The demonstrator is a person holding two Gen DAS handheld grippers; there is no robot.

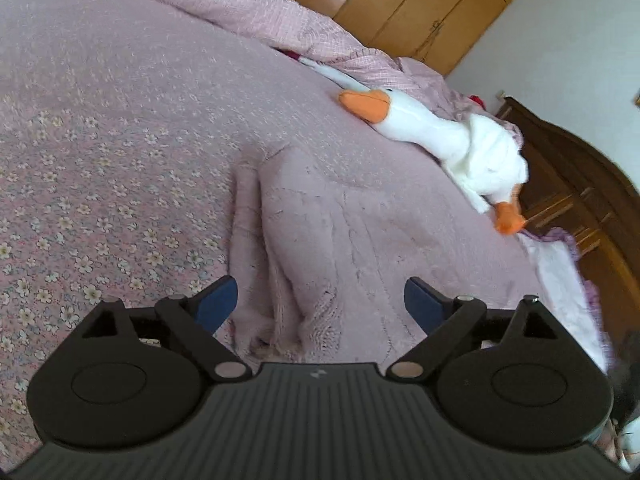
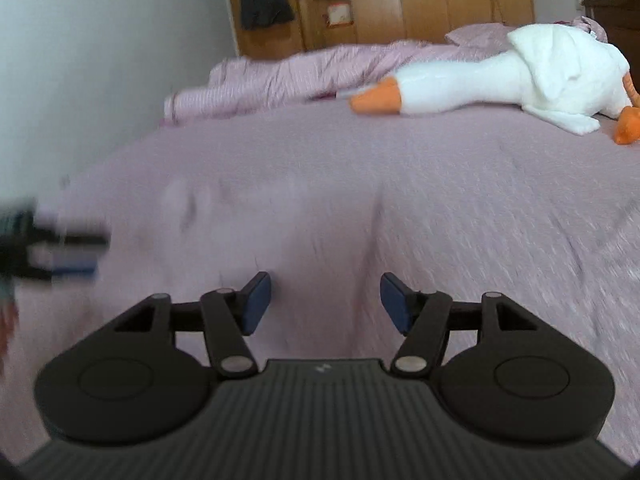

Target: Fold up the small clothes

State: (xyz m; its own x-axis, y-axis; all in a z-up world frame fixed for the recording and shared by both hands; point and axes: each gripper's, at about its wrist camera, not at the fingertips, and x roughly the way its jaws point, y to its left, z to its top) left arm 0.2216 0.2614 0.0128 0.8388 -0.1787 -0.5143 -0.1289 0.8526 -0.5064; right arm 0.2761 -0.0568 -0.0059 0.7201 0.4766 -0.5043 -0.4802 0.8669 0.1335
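1. Left wrist view: the left gripper (image 1: 320,304) hangs over a bed (image 1: 100,128) with its blue-padded fingers (image 1: 218,300) spread wide apart and nothing between them.
2. A pale pink knit garment (image 1: 320,232) lies flat on the bed, straight ahead of the fingers. It is nearly the same colour as the bedcover; its ribbed lower edge bunches into folds just in front of the gripper body.
3. The bedcover to the left of the garment carries a small flower print.
4. Beyond the garment a white plush goose (image 1: 432,136) with an orange beak lies along the far side of the bed, apart from the garment.
5. A crumpled pink quilt (image 1: 248,12) runs behind the goose, and a wooden wardrobe (image 1: 424,4) stands past it. A dark wooden headboard (image 1: 576,184) shows at the right.
6. Right wrist view: the right gripper (image 2: 326,302) is low over the bed (image 2: 480,208), its fingers (image 2: 256,300) parted and empty.
7. This view is motion-blurred. The garment (image 2: 248,220) shows only as a faint paler patch ahead of the fingers, and its edges cannot be made out.
8. At the left edge the left gripper (image 2: 76,256) appears, blurred, just above the bedcover; from here its state cannot be told.
9. The goose (image 2: 500,80) lies at the far right with the quilt (image 2: 280,76) behind it and the wardrobe (image 2: 400,0) against the back wall.
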